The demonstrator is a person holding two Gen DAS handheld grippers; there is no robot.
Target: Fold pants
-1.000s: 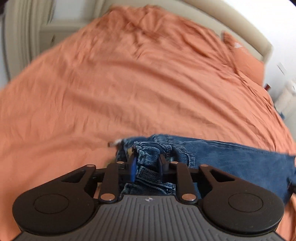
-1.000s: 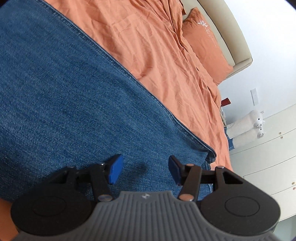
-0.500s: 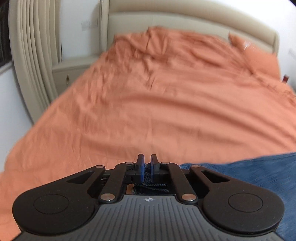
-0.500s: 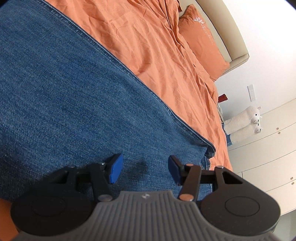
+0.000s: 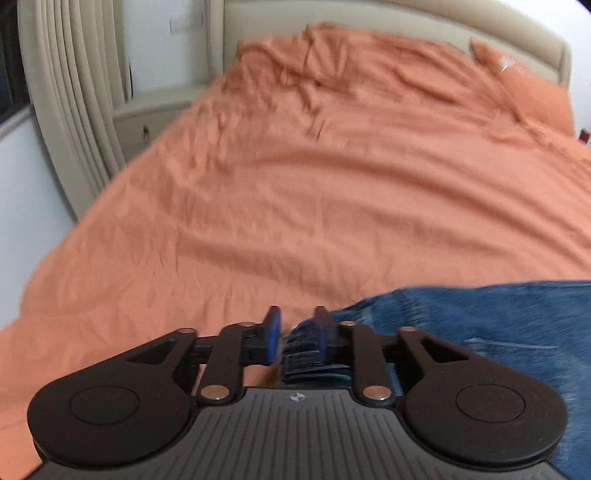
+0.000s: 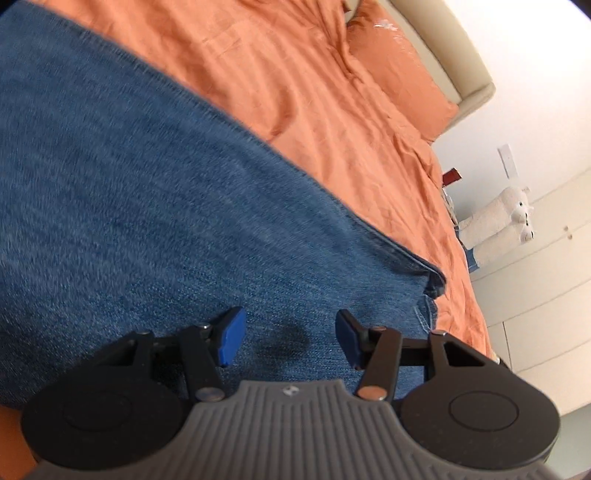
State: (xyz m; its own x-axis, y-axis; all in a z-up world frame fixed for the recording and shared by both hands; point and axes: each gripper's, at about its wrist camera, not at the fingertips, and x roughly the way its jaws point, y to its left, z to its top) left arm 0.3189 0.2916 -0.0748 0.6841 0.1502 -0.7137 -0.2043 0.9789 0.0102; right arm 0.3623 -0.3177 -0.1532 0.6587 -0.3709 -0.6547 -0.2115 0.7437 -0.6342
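Blue denim pants [image 6: 155, 206] lie flat on an orange bedsheet [image 5: 314, 177]. In the left wrist view the pants [image 5: 498, 317] reach from the lower right in under my left gripper [image 5: 295, 334]. Its blue pads stand a little apart with bunched denim [image 5: 306, 354] between them, the right pad against the cloth. In the right wrist view my right gripper [image 6: 290, 338] is open and empty, just above the flat denim near the pants' hem corner [image 6: 432, 277].
An orange pillow [image 6: 402, 85] lies by the beige headboard [image 5: 388, 22]. A beige nightstand [image 5: 147, 118] and curtain [image 5: 66, 92] stand left of the bed. White drawers [image 6: 546, 295] and a white plush toy [image 6: 498, 218] stand right of the bed.
My left gripper closed on the denim and lifted, and its jaws have now parted slightly around the bunched cloth. The right gripper stayed open over the pants, shifting slightly.
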